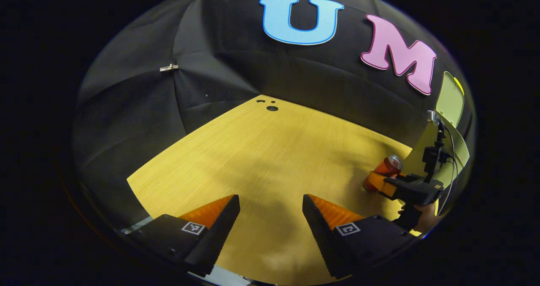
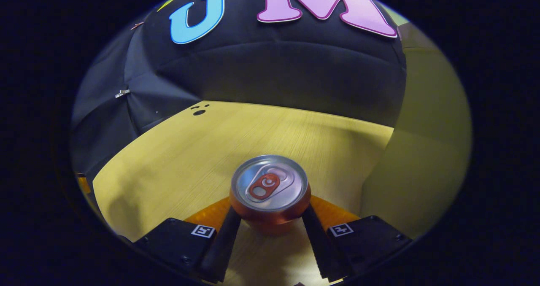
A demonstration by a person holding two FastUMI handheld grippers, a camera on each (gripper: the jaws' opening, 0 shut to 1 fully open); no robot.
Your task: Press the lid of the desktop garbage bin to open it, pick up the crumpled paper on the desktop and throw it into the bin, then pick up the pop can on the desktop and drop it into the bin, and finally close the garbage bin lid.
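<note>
In the right gripper view, the right gripper (image 2: 270, 218) is clamping the pop can (image 2: 270, 193), its two fingers pressing on the can's body from either side at about 6 o'clock, with the can standing upright and its silver top and pull tab facing the camera. Just beyond the can, the wooden desktop (image 2: 177, 151) is stretching away toward 12 o'clock, and the pale yellow-green wall of the garbage bin (image 2: 417, 163) is rising close by at 3 o'clock. In the left gripper view, the left gripper (image 1: 271, 212) is hovering over bare wood with its fingers spread wide apart and holding nothing. Farther off at about 4 o'clock, the same can (image 1: 386, 170) is sitting between the other gripper's fingers, a hand (image 1: 426, 218) is gripping that tool from below, and the bin's raised lid (image 1: 449, 98) is showing behind it at 3 o'clock. Small holes (image 1: 270, 105) are marking the desktop's far edge.
</note>
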